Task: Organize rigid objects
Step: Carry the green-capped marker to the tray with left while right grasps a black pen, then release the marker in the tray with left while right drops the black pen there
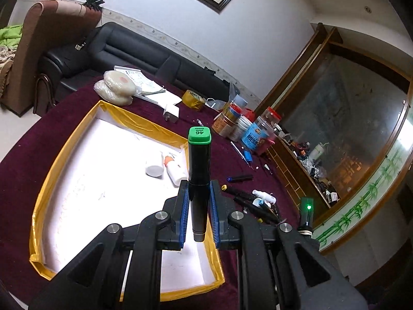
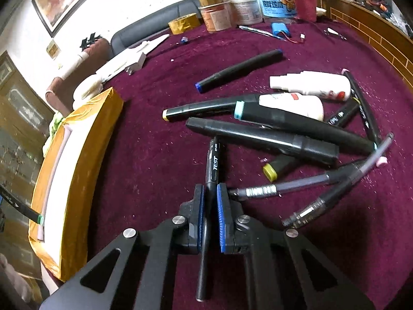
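Note:
My left gripper [image 1: 198, 188] is shut on a black marker with a green cap [image 1: 199, 155], held upright over the near right part of the yellow-edged white tray [image 1: 118, 115]. Two white bottles [image 1: 167, 169] lie in the tray. My right gripper [image 2: 210, 191] is shut on a thin black pen [image 2: 212, 165] marked "TEST", just above the purple cloth. Ahead of it lies a pile of black markers [image 2: 260, 135], pens [image 2: 296, 183] and two white bottles [image 2: 309, 85]. The tray's yellow side [image 2: 77, 155] stands to its left.
Jars and tubs [image 2: 245, 2] stand at the table's far edge with a tape roll [image 2: 184, 23], a blue battery pack [image 2: 280, 29] and a white charger [image 1: 171, 113]. Bagged white discs [image 1: 116, 87] and papers lie behind the tray. A black sofa [image 1: 124, 49] is beyond.

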The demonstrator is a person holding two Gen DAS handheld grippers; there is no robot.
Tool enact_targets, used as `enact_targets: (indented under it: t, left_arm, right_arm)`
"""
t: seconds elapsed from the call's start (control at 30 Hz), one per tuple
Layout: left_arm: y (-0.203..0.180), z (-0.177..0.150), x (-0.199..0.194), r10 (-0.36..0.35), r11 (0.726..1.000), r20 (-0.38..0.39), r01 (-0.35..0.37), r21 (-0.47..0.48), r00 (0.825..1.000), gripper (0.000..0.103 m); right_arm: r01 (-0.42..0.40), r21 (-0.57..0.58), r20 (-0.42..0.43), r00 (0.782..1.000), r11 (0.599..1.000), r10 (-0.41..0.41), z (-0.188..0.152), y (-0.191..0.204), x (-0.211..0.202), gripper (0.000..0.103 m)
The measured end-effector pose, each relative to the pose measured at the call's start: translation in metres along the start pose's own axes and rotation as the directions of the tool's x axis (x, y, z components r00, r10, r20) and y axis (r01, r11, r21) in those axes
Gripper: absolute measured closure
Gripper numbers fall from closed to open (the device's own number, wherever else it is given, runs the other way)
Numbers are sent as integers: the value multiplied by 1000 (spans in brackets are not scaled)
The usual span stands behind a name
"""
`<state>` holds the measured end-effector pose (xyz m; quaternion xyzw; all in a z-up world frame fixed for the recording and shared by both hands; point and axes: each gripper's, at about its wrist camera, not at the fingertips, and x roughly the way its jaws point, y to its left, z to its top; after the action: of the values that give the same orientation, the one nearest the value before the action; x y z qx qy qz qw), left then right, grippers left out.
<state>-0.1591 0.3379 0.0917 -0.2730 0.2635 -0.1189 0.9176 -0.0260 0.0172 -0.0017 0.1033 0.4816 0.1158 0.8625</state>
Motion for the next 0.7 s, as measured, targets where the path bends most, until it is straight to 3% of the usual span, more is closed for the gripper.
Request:
enact_targets:
  t: [0.13, 0.3, 0.43, 0.63, 0.7]
  left_arm:
    - [6, 1, -3, 33, 999, -16, -32, 12, 999, 91]
    - [22, 17, 5, 115, 993, -69, -112, 42, 991, 91]
    - [34, 36, 26, 180, 983, -119, -173, 69, 976, 91]
    - [53, 60, 68, 195, 981, -207, -187, 60, 959, 91]
    - [60, 66, 85, 199, 980, -239, -191, 56, 950, 90]
  right_arm:
    - [-85, 40, -21, 996, 996, 86, -3, -10, -9, 95]
    - [-244, 56, 4, 970, 968, 244, -5, -3, -41, 95]
    - [-365, -10, -22, 931, 931, 365, 10, 40, -48, 95]
    - [-470, -96, -130, 880, 878, 457, 37, 123, -17, 94]
    - [-475, -121, -165, 876, 872, 454, 46, 152, 2, 94]
